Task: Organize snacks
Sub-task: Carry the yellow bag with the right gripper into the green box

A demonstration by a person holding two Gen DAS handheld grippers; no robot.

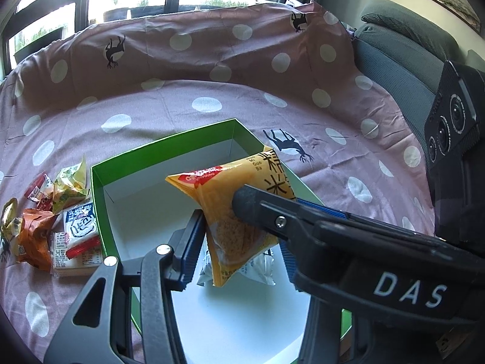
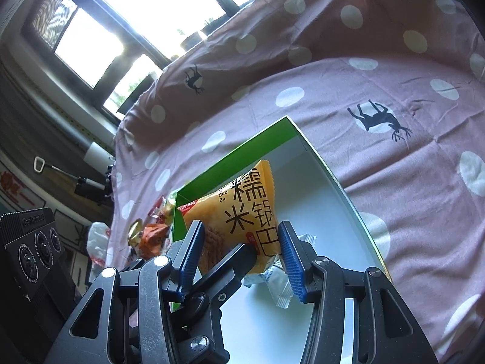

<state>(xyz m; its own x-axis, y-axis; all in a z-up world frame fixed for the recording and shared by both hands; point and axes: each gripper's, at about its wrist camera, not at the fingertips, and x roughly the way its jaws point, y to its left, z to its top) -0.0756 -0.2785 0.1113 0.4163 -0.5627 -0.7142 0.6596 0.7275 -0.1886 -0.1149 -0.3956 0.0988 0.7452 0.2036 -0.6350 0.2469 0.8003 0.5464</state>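
Left wrist view — one yellow packet (image 1: 230,209), one green box (image 1: 169,148), one white packet (image 1: 257,268).

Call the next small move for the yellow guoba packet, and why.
Probably lower it slightly, then release: the yellow guoba packet hangs between the right tool's pads over the green box, just above a white packet lying inside.

Orange-yellow snack packet (image 1: 242,209) with bold black characters and a red corner band, hanging over a box (image 1: 169,148) that is green outside, white inside. The bedsheet (image 1: 212,97) is dusty pink with white dots and dark deer silhouettes; blue ribbed pads (image 2: 291,251) flank the packet.
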